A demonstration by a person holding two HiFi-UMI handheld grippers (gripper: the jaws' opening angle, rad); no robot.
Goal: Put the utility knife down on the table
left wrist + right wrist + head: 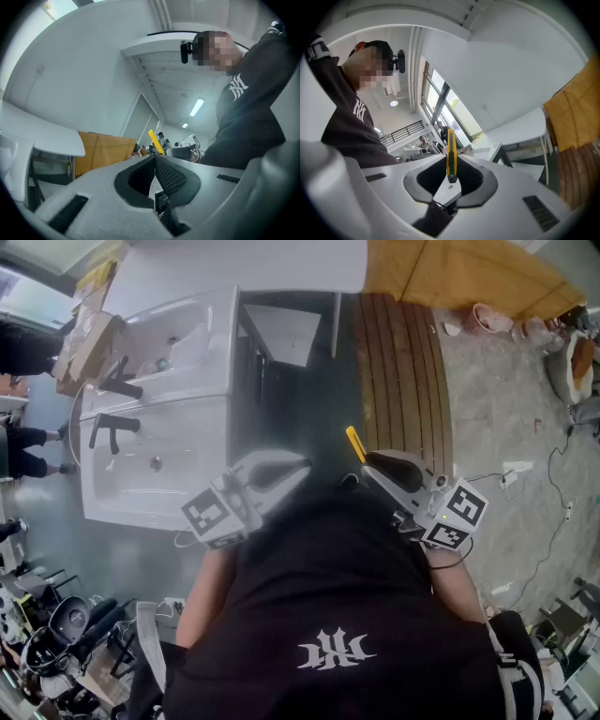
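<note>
My right gripper is shut on a yellow utility knife, which stands upright between its jaws with the yellow body sticking out past the tips. In the head view the utility knife pokes forward from the right gripper, held in front of the person's chest. The left gripper is level with it and a short way to its left. The left gripper is shut with nothing in it; beyond its tips I see the utility knife and the right gripper.
A white unit with two basins and black taps stands at the left. A small white table on a dark frame is ahead, over a dark floor. Wooden slats and cardboard lie to the right. Other people stand far off.
</note>
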